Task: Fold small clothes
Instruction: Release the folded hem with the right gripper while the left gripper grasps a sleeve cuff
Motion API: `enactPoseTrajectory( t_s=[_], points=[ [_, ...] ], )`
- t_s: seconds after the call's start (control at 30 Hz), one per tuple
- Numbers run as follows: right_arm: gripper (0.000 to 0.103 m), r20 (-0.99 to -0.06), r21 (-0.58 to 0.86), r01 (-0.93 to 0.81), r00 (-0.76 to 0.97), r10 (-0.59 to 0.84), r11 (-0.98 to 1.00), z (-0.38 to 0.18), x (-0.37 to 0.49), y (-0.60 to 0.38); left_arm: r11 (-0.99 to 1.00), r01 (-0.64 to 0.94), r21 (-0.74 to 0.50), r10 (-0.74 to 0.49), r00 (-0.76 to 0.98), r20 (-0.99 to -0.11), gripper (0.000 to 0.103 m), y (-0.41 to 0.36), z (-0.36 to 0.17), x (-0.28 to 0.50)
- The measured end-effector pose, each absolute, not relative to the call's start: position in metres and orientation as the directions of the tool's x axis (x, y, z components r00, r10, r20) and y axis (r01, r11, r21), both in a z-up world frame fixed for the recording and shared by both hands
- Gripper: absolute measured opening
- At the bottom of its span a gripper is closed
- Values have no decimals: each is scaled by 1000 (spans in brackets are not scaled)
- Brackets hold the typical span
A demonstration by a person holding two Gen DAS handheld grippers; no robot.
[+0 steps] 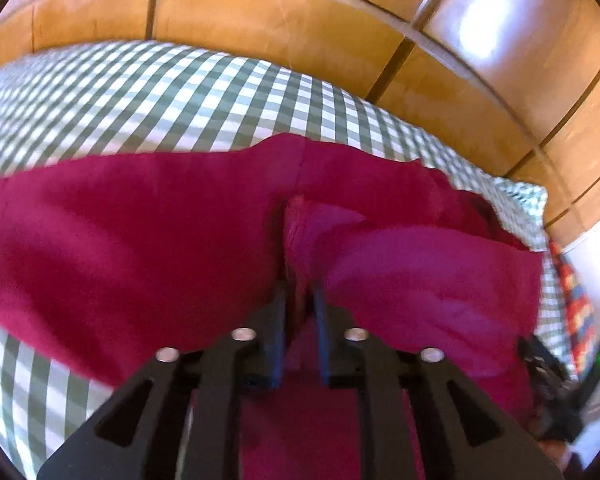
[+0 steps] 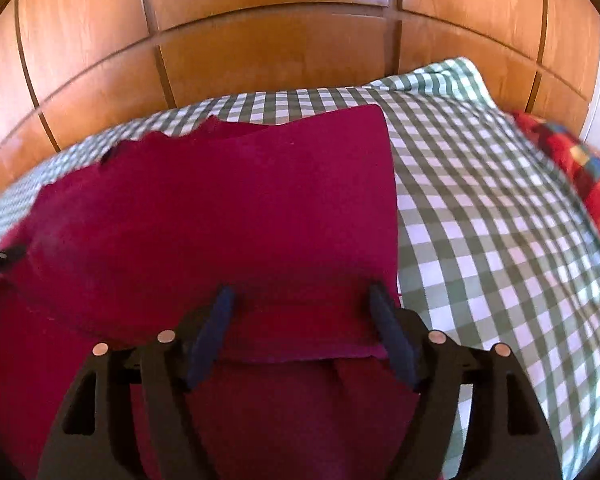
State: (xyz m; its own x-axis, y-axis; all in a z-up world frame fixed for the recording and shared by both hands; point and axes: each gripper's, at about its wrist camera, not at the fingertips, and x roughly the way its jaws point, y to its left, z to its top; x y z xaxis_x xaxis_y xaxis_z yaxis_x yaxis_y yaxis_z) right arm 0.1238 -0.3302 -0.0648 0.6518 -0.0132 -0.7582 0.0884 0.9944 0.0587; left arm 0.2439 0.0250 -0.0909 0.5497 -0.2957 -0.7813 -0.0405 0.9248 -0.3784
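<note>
Left wrist view: left gripper [image 1: 300,292] nearly closed, jaws pinching a raised fold of the crimson garment [image 1: 140,232]. Cloth bunched up right at the fingertips, spreading wide to the left and billowing in a lighter lobe to the right, all over the green-checked bedspread [image 1: 160,96]. Wooden panelled wardrobe [image 1: 260,20] beyond the bed. Colourful plaid cloth [image 1: 576,308] at the far right edge, next to a dark device with a green light [image 1: 556,384], too blurred to identify.

Right wrist view: right gripper [image 2: 302,292] wide open, gripping nothing, fingers [image 2: 384,308] poised over the near hem of the garment [image 2: 228,208]. Hem lying between the two fingers, right edge of the cloth just beside the right finger. Garment stretching forward and leftward from the gripper, far edge ragged against the bedspread [image 2: 480,208]. Plaid cloth [image 2: 580,176] well off to the right.
</note>
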Motion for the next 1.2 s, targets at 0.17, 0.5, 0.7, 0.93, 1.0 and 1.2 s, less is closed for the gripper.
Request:
enactPoseTrajectory(
  t_s=[0.17, 0.5, 0.7, 0.93, 1.0, 1.2],
  points=[
    [75, -756, 72, 101, 655, -12, 992, -70, 124, -330, 867, -135, -480, -321, 584, -745, 17, 91, -90, 191],
    [80, -750, 54, 116, 660, -36, 992, -71, 126, -328, 618, -529, -581, -65, 703, -709, 35, 284, -101, 74],
    [82, -753, 48, 117, 657, -41, 992, -72, 127, -328, 476, -583, -659, -14, 744, -668, 42, 345, -99, 63],
    [82, -750, 35, 120, 659, -53, 992, -72, 127, -326, 409, -611, -677, -16, 738, -675, 42, 371, -108, 99],
    [82, -750, 35, 120, 660, -53, 992, -73, 127, -326, 416, -617, -668, -7, 733, -681, 42, 374, -110, 109],
    [82, -749, 30, 120, 660, -57, 992, -73, 127, -326, 490, -649, -581, 35, 681, -731, 7, 367, -100, 133]
  ],
)
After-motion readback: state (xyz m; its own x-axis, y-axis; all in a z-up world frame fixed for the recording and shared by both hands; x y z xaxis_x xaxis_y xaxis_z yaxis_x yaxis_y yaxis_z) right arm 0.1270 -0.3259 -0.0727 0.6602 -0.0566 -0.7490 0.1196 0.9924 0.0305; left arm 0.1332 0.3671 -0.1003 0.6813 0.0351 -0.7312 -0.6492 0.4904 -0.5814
